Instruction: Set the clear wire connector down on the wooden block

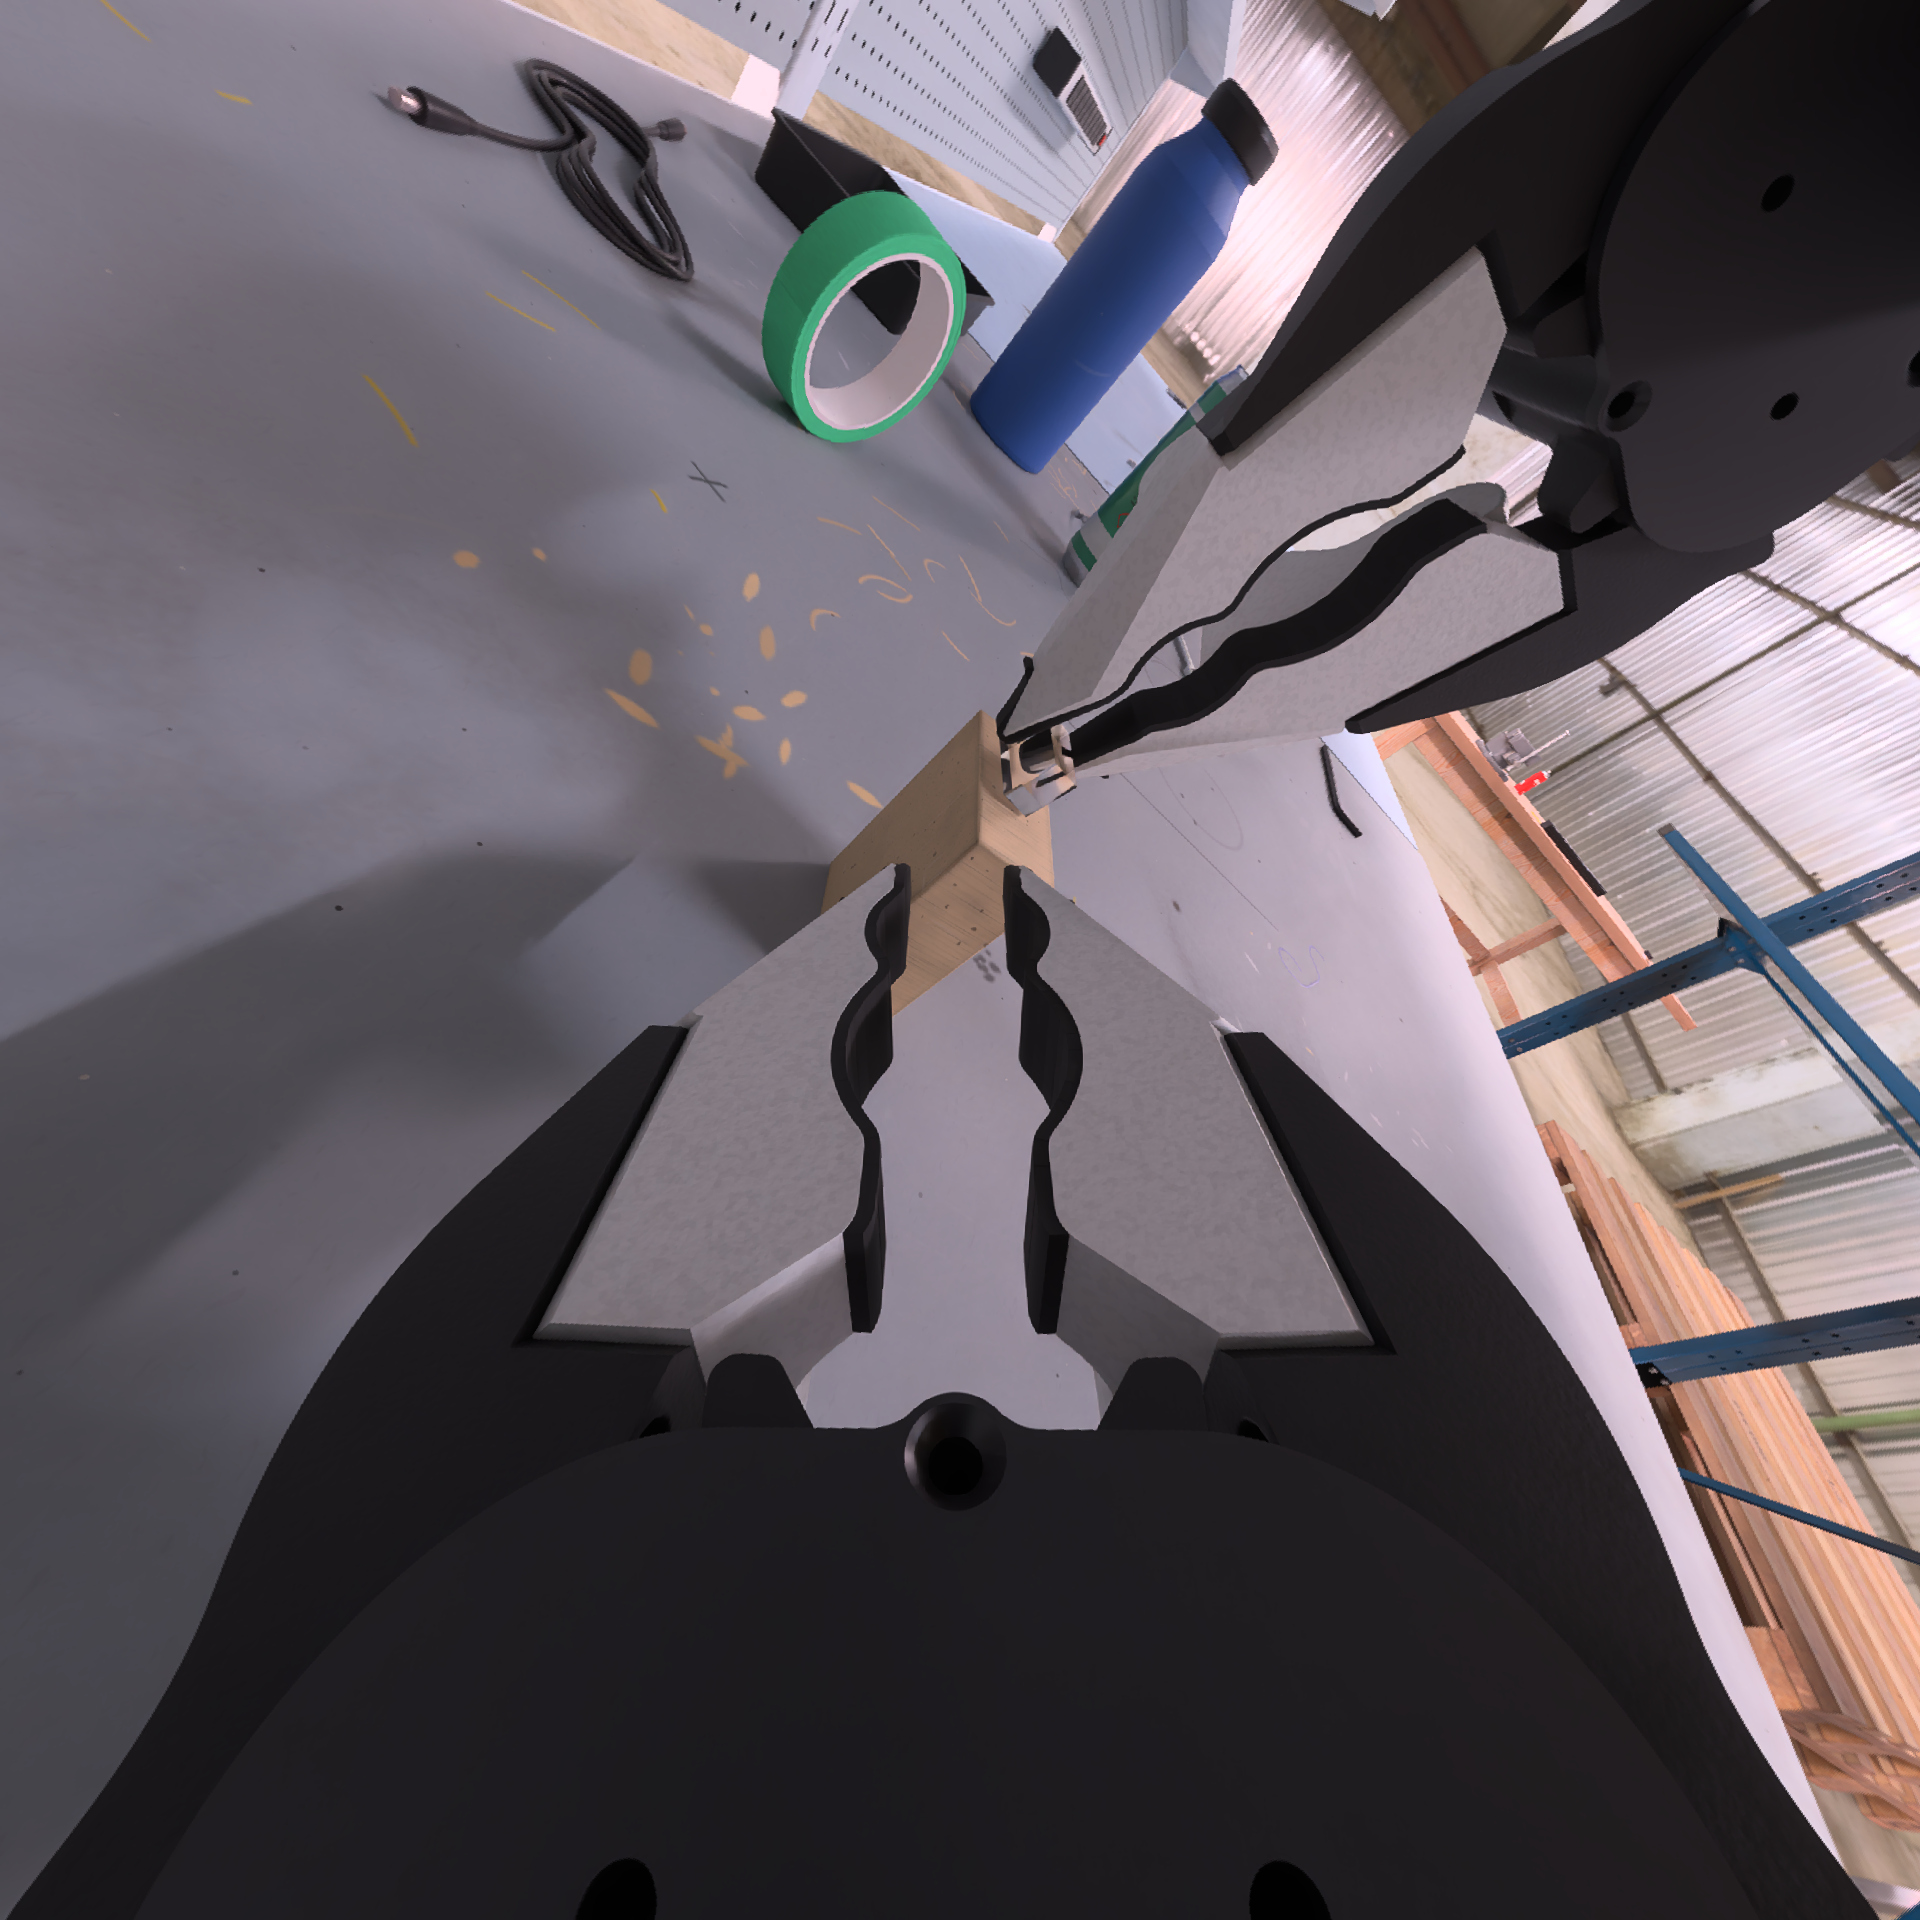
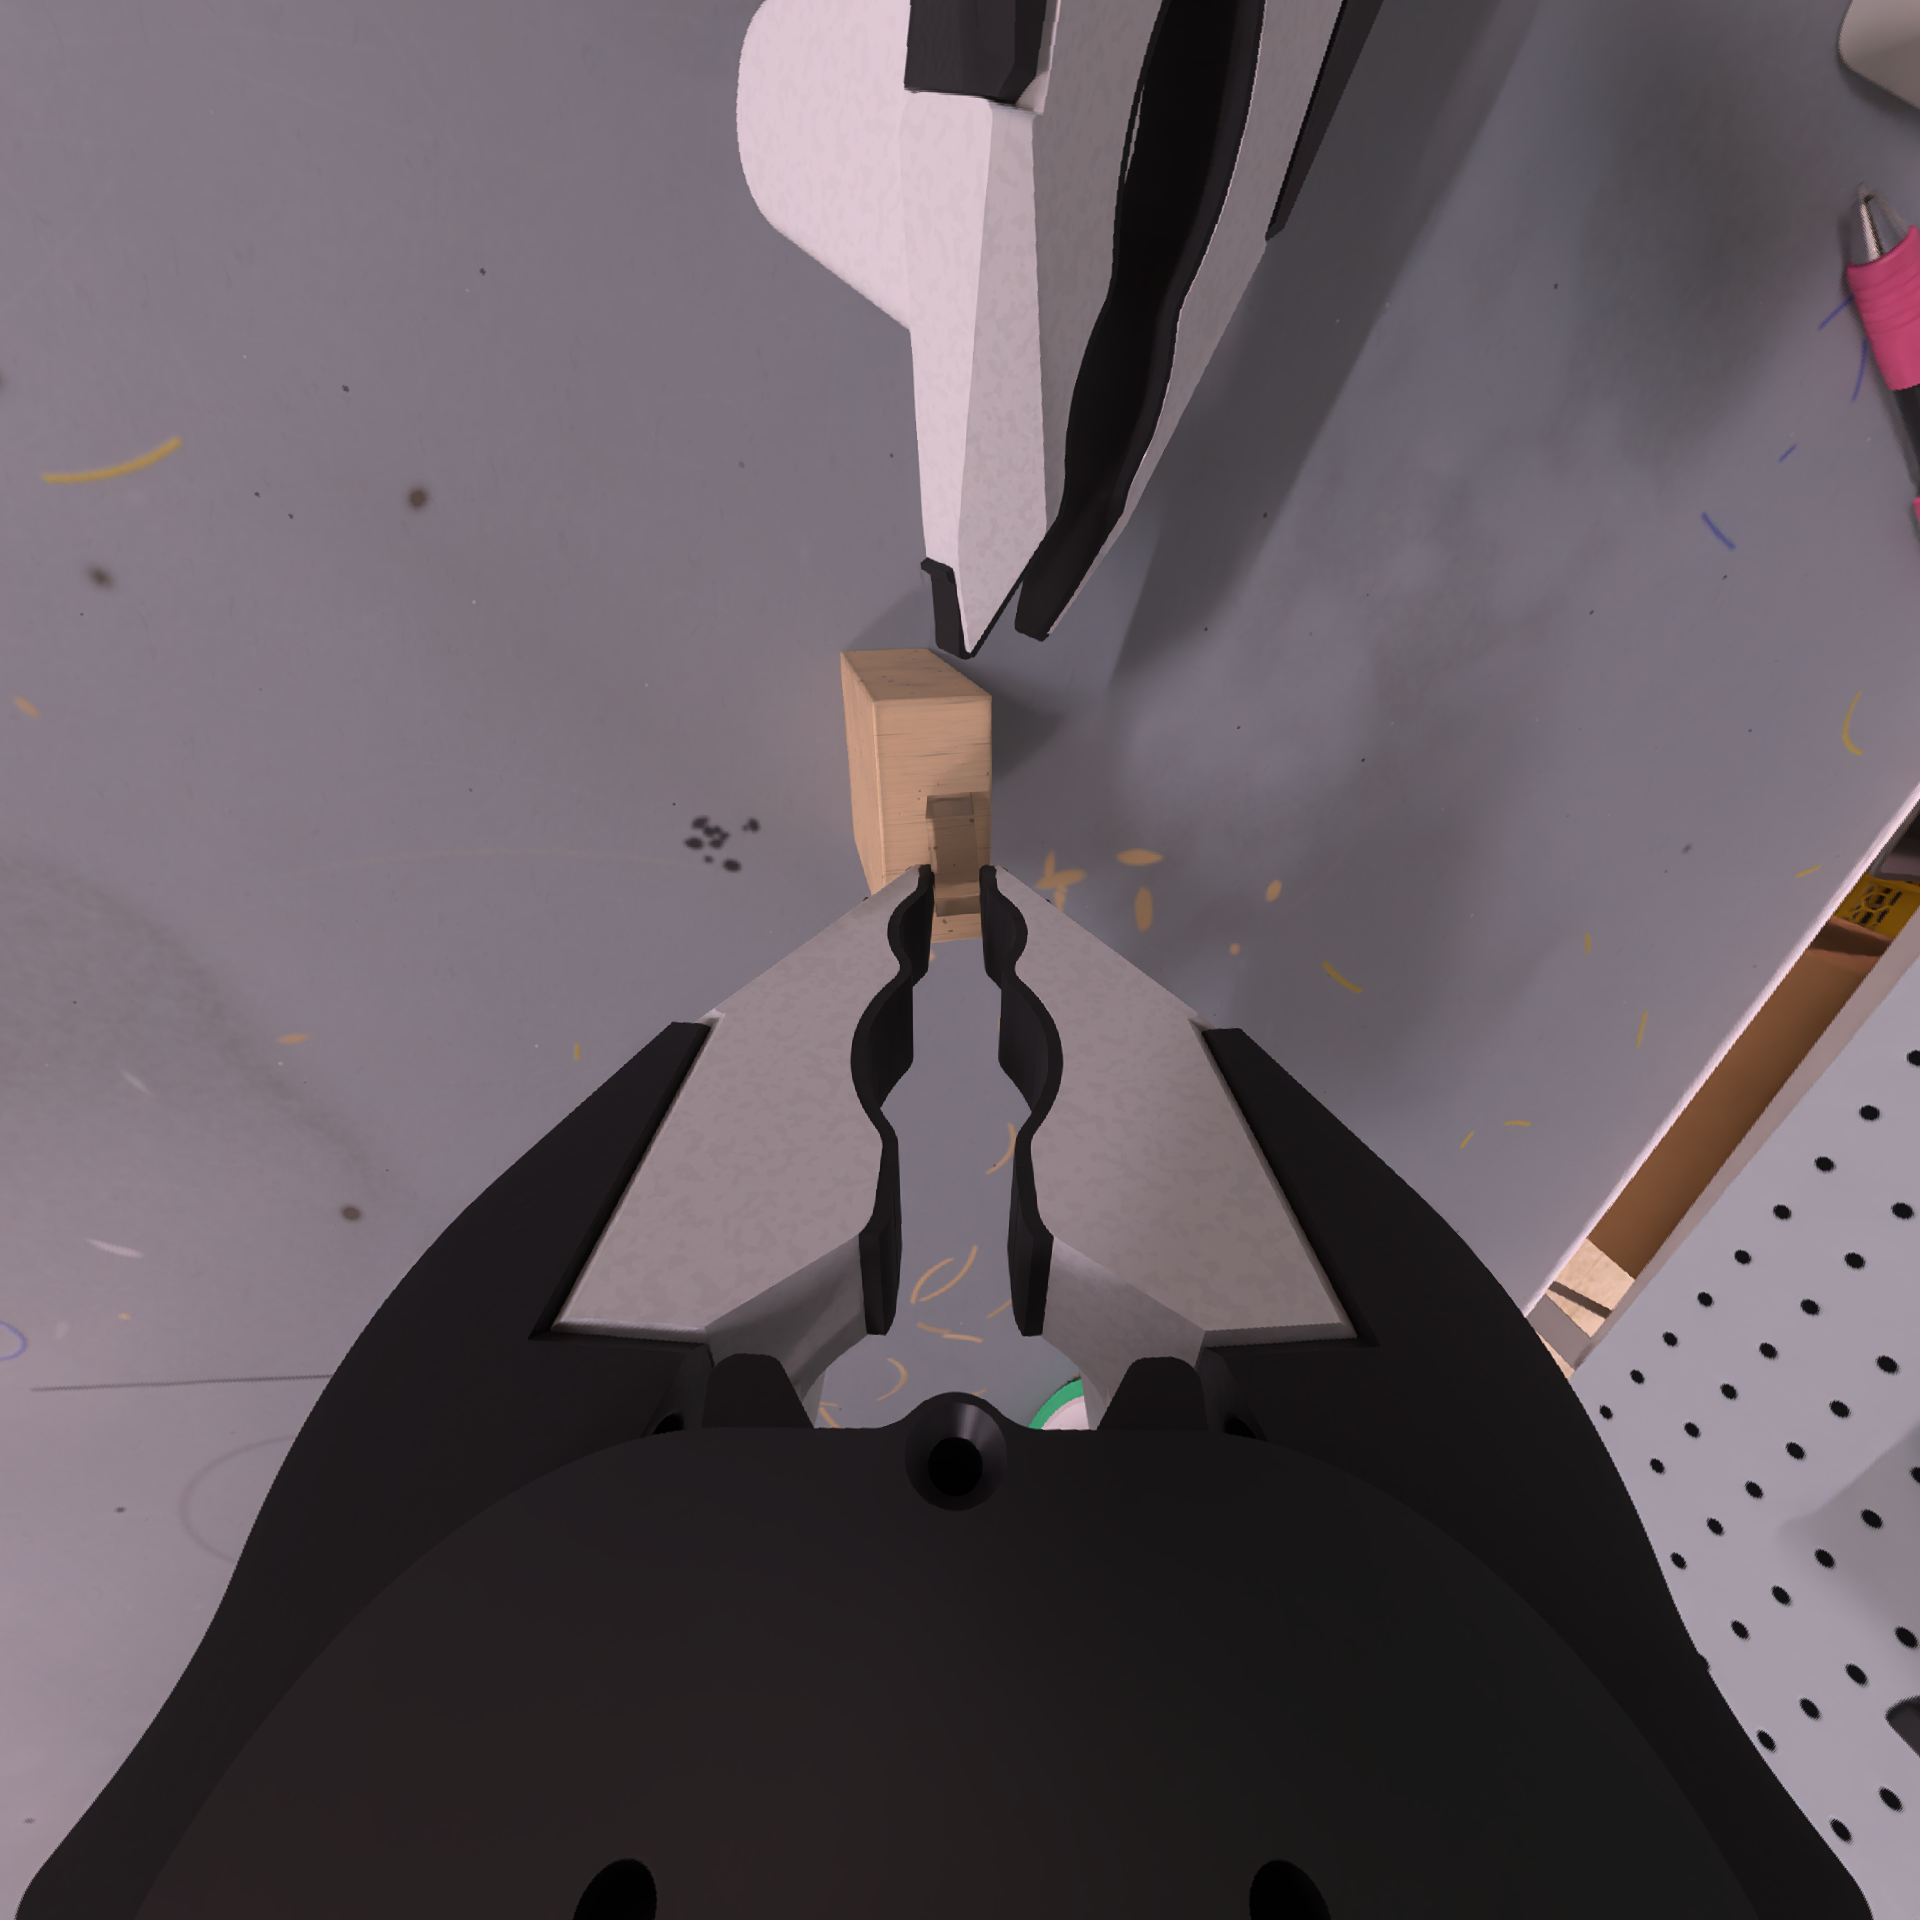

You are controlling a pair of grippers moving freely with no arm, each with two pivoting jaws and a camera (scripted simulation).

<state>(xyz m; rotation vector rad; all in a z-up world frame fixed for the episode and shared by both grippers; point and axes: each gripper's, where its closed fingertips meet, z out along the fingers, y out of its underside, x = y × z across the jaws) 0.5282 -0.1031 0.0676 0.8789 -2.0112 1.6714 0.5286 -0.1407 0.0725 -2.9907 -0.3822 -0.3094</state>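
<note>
A grey counter [image 1: 312,675] speckled with pale wood shavings carries everything, with timber racks and a pegboard wall beyond. Nearest in the left wrist view, the left gripper [image 1: 956,883] has its jaws apart and empty, tips just short of the wooden block [image 1: 935,831]. At the block's far top edge, the right gripper [image 1: 1029,758] is clamped on the clear wire connector [image 1: 1037,774], which sits at or just above the top face; contact is hard to judge. Through the right wrist view the connector [image 2: 954,862] shows as a faint, glassy shape over the wood. Farther off stand a green tape roll [image 1: 862,322], a blue bottle [image 1: 1122,281] and a coiled black cable [image 1: 613,177].

The likely failure: the connector sits near the edge, so releasing it off-centre or tilted could tip it onto the counter. The left gripper, so close, could nudge the block.

No brand or writing is legible
</note>
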